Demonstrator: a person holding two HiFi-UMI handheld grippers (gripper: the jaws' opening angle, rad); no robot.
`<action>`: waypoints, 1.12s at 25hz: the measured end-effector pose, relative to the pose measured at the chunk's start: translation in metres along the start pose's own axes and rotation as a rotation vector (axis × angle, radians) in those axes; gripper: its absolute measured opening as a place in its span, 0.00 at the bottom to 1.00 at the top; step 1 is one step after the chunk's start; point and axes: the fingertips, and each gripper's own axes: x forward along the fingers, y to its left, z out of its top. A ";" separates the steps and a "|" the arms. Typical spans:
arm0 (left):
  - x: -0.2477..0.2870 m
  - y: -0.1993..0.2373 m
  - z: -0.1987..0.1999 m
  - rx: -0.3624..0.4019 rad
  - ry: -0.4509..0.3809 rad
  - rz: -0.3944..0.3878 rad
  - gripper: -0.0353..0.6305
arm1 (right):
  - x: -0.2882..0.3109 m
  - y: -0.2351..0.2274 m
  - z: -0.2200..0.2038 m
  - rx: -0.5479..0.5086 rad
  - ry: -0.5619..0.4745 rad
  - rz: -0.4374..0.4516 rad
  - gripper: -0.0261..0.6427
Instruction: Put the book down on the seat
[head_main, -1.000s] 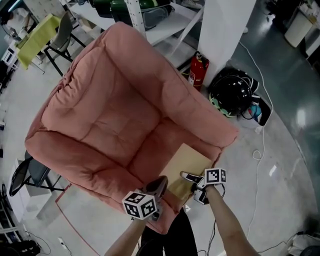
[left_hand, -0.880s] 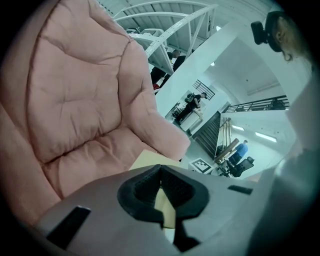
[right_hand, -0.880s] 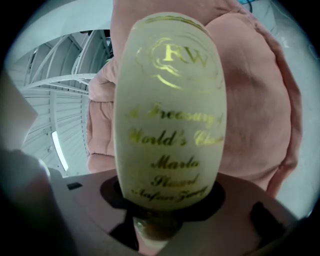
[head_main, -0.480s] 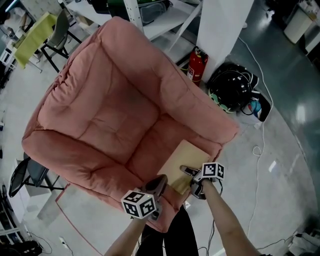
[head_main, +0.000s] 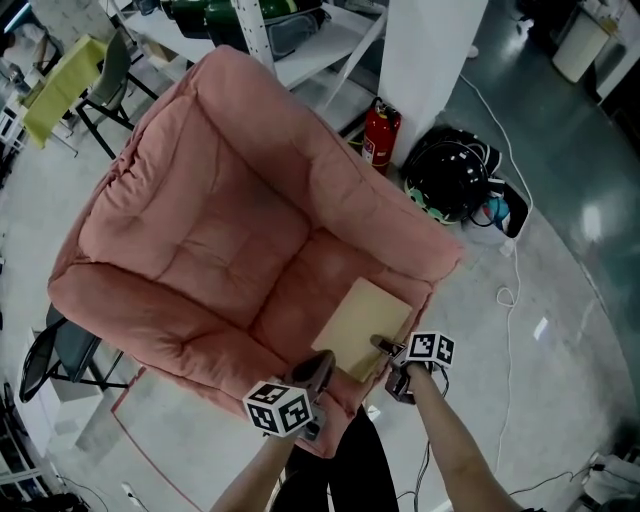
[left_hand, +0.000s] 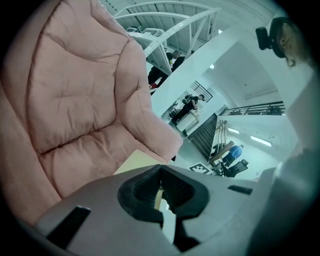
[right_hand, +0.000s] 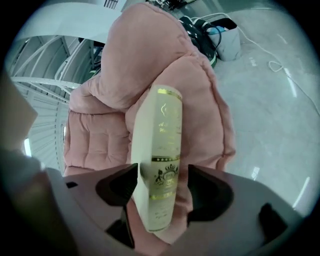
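Note:
A cream book (head_main: 362, 318) with gold print on its spine (right_hand: 159, 150) lies on the front right of the pink armchair's seat (head_main: 290, 290). My right gripper (head_main: 388, 365) is at the book's near edge. The spine is between its jaws, which are opening, and a gap shows beside the right pad (right_hand: 207, 192). My left gripper (head_main: 318, 372) hovers over the seat's front edge to the left of the book, its fingers together and holding nothing. In the left gripper view a corner of the book (left_hand: 136, 161) shows past the shut jaws.
The armchair's thick arms (head_main: 150, 300) and back (head_main: 330, 140) wall the seat. On the floor behind stand a red fire extinguisher (head_main: 377, 135), a white column (head_main: 425, 60) and black gear with cables (head_main: 452, 180). A chair with yellow cloth (head_main: 60, 85) stands far left.
The right gripper's jaws have spread apart around the book's spine. The book now rests a little further in on the seat. The left gripper has stayed put.

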 end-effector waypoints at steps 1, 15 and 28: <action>-0.001 -0.003 -0.002 0.000 0.003 -0.005 0.07 | -0.006 -0.001 -0.003 0.002 -0.005 -0.003 0.49; -0.045 -0.053 0.007 0.028 0.002 -0.043 0.07 | -0.075 0.072 -0.042 -0.024 -0.106 0.126 0.49; -0.112 -0.101 0.051 0.087 -0.061 -0.053 0.07 | -0.159 0.236 -0.064 -0.108 -0.401 0.478 0.48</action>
